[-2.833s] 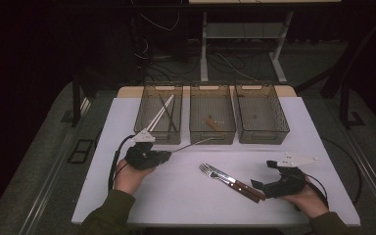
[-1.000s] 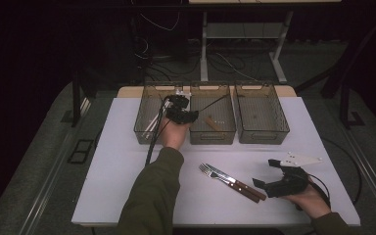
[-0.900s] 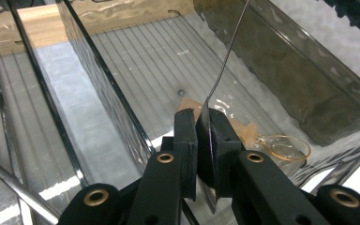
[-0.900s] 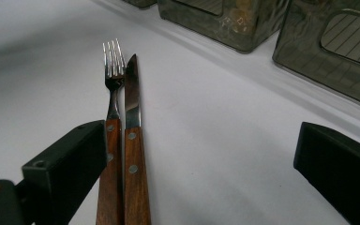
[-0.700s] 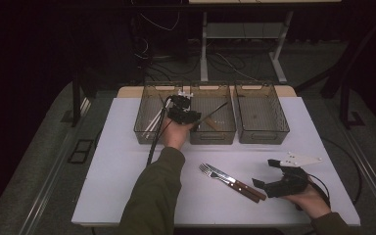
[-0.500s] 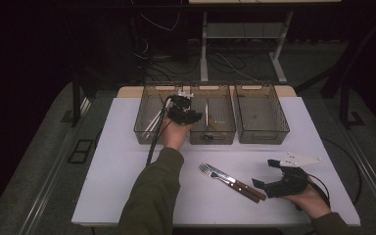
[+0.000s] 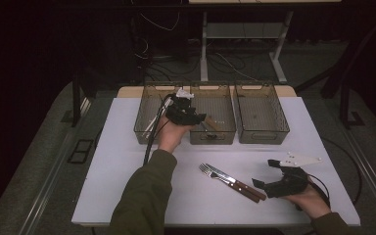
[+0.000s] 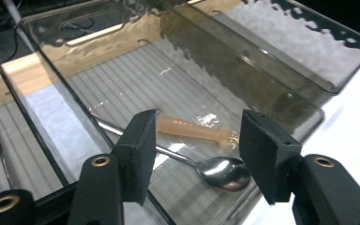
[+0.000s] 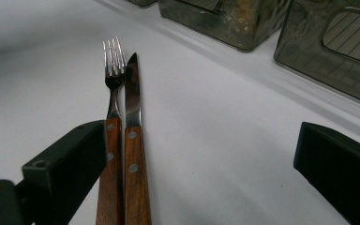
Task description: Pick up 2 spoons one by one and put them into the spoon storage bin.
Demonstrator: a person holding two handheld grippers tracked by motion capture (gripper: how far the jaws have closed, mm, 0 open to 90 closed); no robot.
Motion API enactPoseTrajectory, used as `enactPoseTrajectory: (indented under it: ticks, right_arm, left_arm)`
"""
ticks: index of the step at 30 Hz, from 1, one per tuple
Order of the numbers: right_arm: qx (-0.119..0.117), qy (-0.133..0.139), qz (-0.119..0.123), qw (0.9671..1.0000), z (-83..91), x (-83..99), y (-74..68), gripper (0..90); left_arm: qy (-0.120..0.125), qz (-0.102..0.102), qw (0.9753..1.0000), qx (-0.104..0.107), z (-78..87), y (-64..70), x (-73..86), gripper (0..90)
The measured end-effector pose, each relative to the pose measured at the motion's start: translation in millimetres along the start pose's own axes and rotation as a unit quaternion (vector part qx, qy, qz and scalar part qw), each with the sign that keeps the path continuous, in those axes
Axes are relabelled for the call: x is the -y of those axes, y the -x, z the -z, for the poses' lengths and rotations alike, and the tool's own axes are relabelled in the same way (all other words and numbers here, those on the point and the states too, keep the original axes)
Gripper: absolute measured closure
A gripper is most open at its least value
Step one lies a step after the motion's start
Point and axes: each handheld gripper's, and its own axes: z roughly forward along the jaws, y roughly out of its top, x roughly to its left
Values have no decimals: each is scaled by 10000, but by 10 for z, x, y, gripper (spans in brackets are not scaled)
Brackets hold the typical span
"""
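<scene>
My left gripper (image 7: 198,118) (image 8: 194,147) hangs open over the middle clear bin (image 7: 215,133) (image 8: 122,56). Below its jaws a metal spoon (image 8: 215,171) (image 7: 206,128) lies on the bin floor next to a small translucent orange piece (image 8: 192,129). On the white table (image 7: 127,147) a fork (image 7: 214,174) (image 9: 113,79) and a knife (image 7: 237,182) (image 9: 132,122), both with wooden handles, lie side by side. My right gripper (image 7: 265,174) (image 9: 201,173) rests open just right of their handles, with nothing between its jaws.
Three clear bins stand in a row at the table's far side: the left bin (image 7: 147,132) holds long thin utensils, the right bin (image 7: 262,133) looks bare. A cable (image 7: 149,144) trails from the left gripper along the forearm.
The left gripper carried the spoon from the table's near left to the middle bin and let it go there. The right gripper, fork and knife stayed put.
</scene>
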Motion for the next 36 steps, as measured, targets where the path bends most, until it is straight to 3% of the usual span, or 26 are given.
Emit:
enactPoseTrajectory:
  ticks: [6,10,15,16,20,26,36]
  right_arm:
    - [6,0,-2,10000,-2,2,6,34]
    - [7,-5,-5,10000,-1,2,4,34]
    - [8,-11,5,10000,-6,4,8,34]
    - [13,-17,1,10000,-7,4,7,34]
    - [17,-15,-3,10000,-7,5,7,34]
    - [3,-44,-26,10000,-16,9,7,34]
    - [2,-70,-3,10000,-45,16,6,34]
  left_arm:
    - [126,-262,9994,173,148,71,33,411]
    - [263,-300,9990,212,245,106,99,394]
    - [259,-429,9982,325,373,117,220,368]
    - [314,-362,9982,350,387,126,249,363]
    - [216,-498,9976,431,483,120,378,334]
    - [282,-441,9971,552,596,117,609,300]
    - [309,-516,9963,616,787,123,1004,234]
